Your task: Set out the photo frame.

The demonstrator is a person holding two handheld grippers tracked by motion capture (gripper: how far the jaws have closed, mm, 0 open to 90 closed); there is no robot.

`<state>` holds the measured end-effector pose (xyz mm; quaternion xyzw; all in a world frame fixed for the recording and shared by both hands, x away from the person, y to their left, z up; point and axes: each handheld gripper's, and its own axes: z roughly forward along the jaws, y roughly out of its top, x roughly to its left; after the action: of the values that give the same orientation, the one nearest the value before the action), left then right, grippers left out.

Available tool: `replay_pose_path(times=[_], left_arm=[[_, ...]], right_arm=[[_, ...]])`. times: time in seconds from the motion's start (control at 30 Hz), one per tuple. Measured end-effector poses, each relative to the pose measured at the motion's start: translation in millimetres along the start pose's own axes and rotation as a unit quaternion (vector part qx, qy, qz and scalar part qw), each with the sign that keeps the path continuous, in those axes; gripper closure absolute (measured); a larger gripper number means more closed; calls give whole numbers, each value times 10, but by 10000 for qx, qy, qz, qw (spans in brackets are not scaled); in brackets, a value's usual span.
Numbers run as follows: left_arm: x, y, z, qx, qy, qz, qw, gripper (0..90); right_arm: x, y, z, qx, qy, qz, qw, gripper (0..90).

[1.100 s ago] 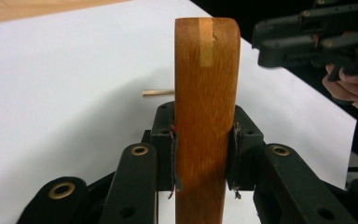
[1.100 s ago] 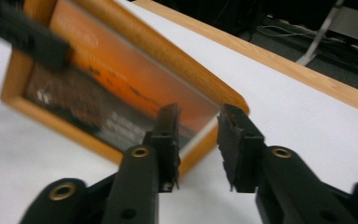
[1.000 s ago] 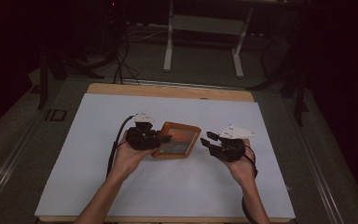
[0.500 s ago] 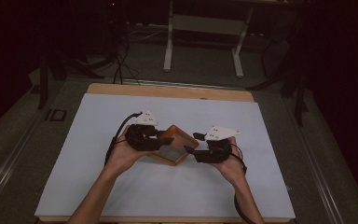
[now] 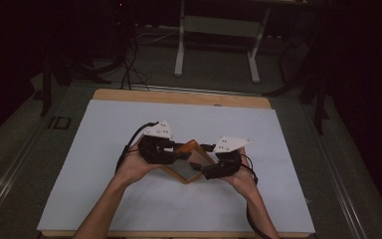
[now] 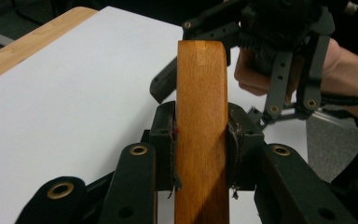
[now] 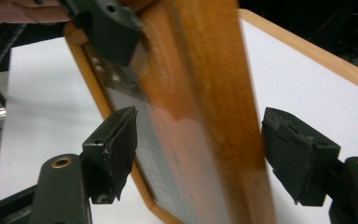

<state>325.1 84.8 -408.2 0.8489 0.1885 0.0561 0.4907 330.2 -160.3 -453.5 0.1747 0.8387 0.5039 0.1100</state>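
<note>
We see a white table [image 5: 104, 164] with a wooden-framed tray [image 5: 188, 158] tilted above its middle, between our two hands. Our left gripper [image 6: 200, 140] clamps the tray's wooden edge. Our right gripper [image 7: 200, 154] has just been opening; its pads [image 7: 121, 140] stand apart either side of the opposite edge, not pressing.

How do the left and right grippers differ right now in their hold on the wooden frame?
The left gripper is clamped on the wooden frame, pads pressed against both sides of its edge; the right gripper has just been opening, its pads standing clear of the frame between them. In the high view the left gripper sits at the frame's left corner and the right gripper at its right. Both face inward, each in a hand above the white table.
</note>
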Motion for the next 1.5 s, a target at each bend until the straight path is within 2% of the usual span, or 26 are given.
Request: replay_pose_path(times=[0.07, 0.13, 0.2, 0.33, 0.37, 0.6, 0.67, 0.8, 0.83, 0.93, 1.0, 1.17, 1.33, 1.5], left_arm=[[-6, -2, 1, -2, -19, 13, 10000, 684], [-38, -4, 1, 15, -102, 155, 9998, 682], [-40, -6, 4, 4, -136, 169, 9998, 677], [-18, -13, 3, -51, -125, 65, 9999, 643], [7, -25, -2, -140, -97, -43, 9998, 623], [29, -66, -40, -298, 60, -246, 9992, 534], [77, -94, -72, -405, 90, -437, 9982, 508], [105, -129, -109, -528, 157, -556, 9969, 458], [117, -167, -144, -672, 151, -654, 9955, 454], [131, -198, -181, -774, 154, -707, 9944, 459], [124, -233, -257, -905, 286, -749, 9927, 458], [121, -271, -336, -975, 522, -845, 9903, 447], [180, -359, -390, -1027, 738, -1075, 9861, 422], [208, -417, -429, -1084, 843, -1177, 9835, 383]], right_arm=[[6, -1, 6, 11, 54, 5, 10000, 282], [17, -3, 20, 50, 141, -34, 9999, 310], [23, -10, 23, 88, 175, -62, 9998, 346], [7, -27, -30, 82, 181, -69, 9998, 472], [2, -37, -51, 58, 207, -88, 9997, 515], [7, -41, -94, 3, 313, -164, 9994, 608], [20, -34, -100, 3, 326, -208, 9993, 653], [36, -32, -104, 28, 246, -269, 9993, 675], [25, -40, -108, 21, 239, -242, 9994, 676], [20, -52, -118, 15, 227, -222, 9995, 679], [10, -59, -126, 32, 203, -195, 9996, 678], [-12, -72, -128, 14, 194, -100, 9998, 678], [-8, -72, -132, 23, 191, -124, 9997, 678], [-17, -89, -143, 14, 187, -108, 9998, 677]])
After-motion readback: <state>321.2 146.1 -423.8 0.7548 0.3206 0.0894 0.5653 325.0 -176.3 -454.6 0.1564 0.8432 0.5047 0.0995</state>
